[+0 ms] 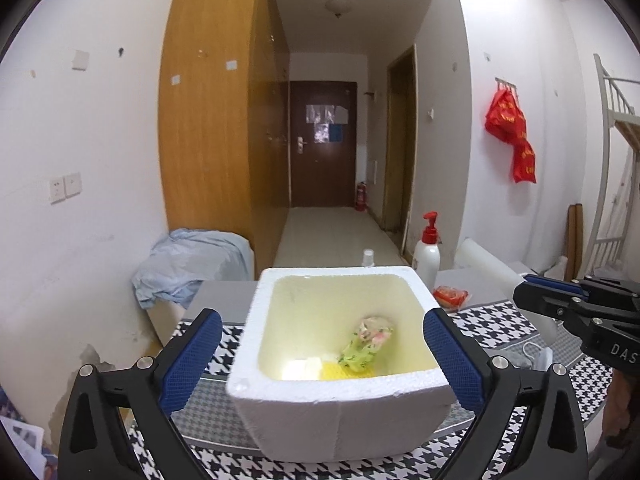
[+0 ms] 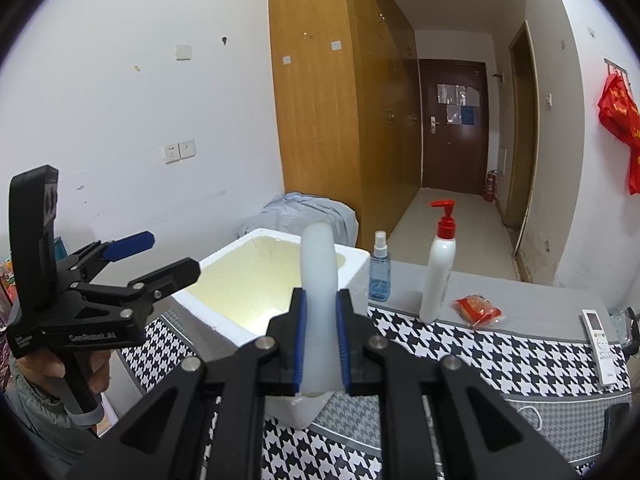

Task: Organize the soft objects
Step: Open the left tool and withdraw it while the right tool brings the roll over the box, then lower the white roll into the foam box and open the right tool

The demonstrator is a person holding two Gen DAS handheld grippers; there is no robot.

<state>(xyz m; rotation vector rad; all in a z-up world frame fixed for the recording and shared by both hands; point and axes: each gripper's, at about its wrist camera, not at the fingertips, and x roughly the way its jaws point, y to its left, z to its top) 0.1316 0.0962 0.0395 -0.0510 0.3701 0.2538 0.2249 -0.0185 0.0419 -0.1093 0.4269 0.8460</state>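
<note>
Right gripper (image 2: pixel 322 336) clamps a pale foam piece (image 2: pixel 318 280) upright beside the foam box (image 2: pixel 356 264); left gripper (image 1: pixel 322 356) gapes, straddling it.

Soft things, white foam box
Pale translucent soft tube (image 2: pixel 318 300) stands upright; green floral bundle (image 1: pixel 366 345) lies inside the open foam box (image 1: pixel 340 408).

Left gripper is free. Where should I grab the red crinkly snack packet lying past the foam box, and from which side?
Judging by its flat pose on the grey cloth, come from above and pinch the red crinkly snack packet across its narrow width. The white pump bottle stands to its left, so keep the open left gripper right of that.
</note>
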